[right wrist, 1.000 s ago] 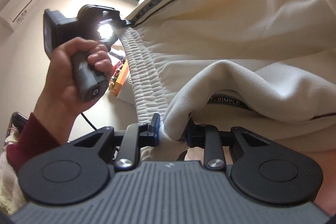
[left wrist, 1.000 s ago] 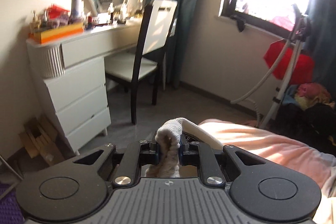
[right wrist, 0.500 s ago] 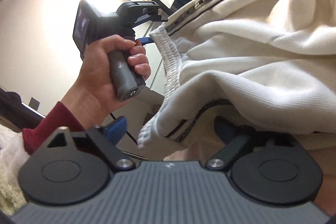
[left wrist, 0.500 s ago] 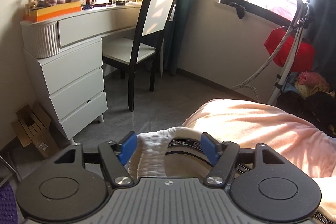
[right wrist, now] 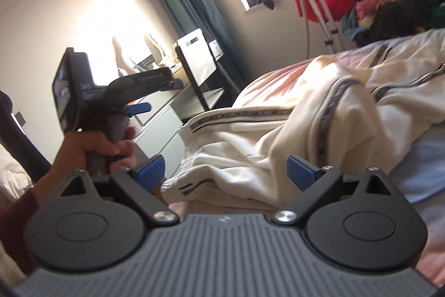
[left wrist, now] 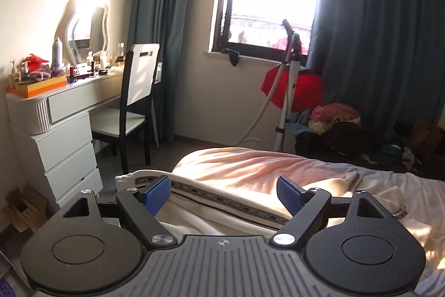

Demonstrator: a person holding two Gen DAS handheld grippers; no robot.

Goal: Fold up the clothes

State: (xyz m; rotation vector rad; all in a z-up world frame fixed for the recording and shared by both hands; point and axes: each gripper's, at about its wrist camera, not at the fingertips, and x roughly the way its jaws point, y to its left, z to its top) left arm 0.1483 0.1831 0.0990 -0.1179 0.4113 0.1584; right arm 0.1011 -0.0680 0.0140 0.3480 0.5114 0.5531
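Cream-white trousers with a black lettered side stripe lie crumpled on the bed's pink blanket. Their ribbed waistband hangs at the bed's near left edge. My left gripper hovers above the trousers' striped edge; its jaws are opening, and the blue pads touch no cloth. My right gripper is open over the waistband end, with fabric below the gap but not pinched. In the right wrist view a person's hand holds the left gripper's handle at the left.
A white dresser with clutter on top and a black-and-white chair stand left of the bed. A garment steamer stand with a red cloth is under the window. A pile of clothes lies by the dark curtain.
Both grippers were shut on the waistband a second ago. They opened, let it go and drew back and upward. The trousers now lie on the bed.
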